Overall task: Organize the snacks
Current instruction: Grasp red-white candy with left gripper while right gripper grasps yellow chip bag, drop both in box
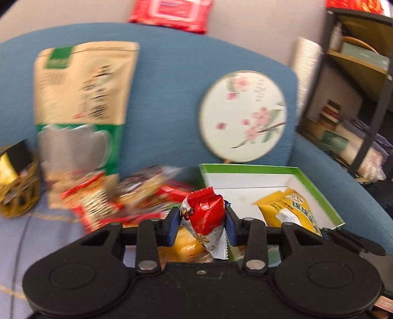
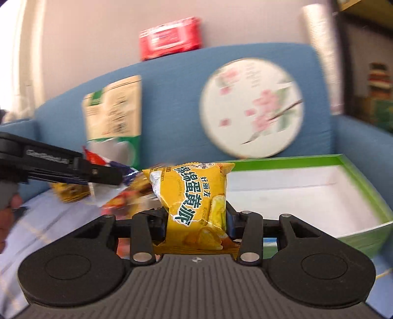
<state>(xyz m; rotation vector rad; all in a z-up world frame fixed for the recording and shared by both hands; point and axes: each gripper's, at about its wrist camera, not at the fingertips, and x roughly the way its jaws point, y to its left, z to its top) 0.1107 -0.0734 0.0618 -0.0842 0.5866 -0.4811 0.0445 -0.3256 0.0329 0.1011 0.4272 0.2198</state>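
My left gripper (image 1: 202,216) is shut on a red and silver snack packet (image 1: 206,211), held up above the seat. From the right wrist view the left gripper (image 2: 108,175) reaches in from the left with that packet (image 2: 105,193) hanging from it. My right gripper (image 2: 196,218) is shut on a yellow pie packet (image 2: 194,193), whose top stands above the fingers. Just right of it is a white box with a green rim (image 2: 294,162). In the left wrist view the yellow packet (image 1: 287,211) hangs over the box (image 1: 248,168).
Several loose snacks (image 1: 137,196) are piled on the blue sofa seat, with a tall kraft bag (image 1: 83,98) and a round flowered fan (image 1: 243,115) against the backrest. A woven basket (image 1: 17,191) sits far left. Red wipes (image 1: 172,14) lie on top; a shelf (image 1: 356,73) stands right.
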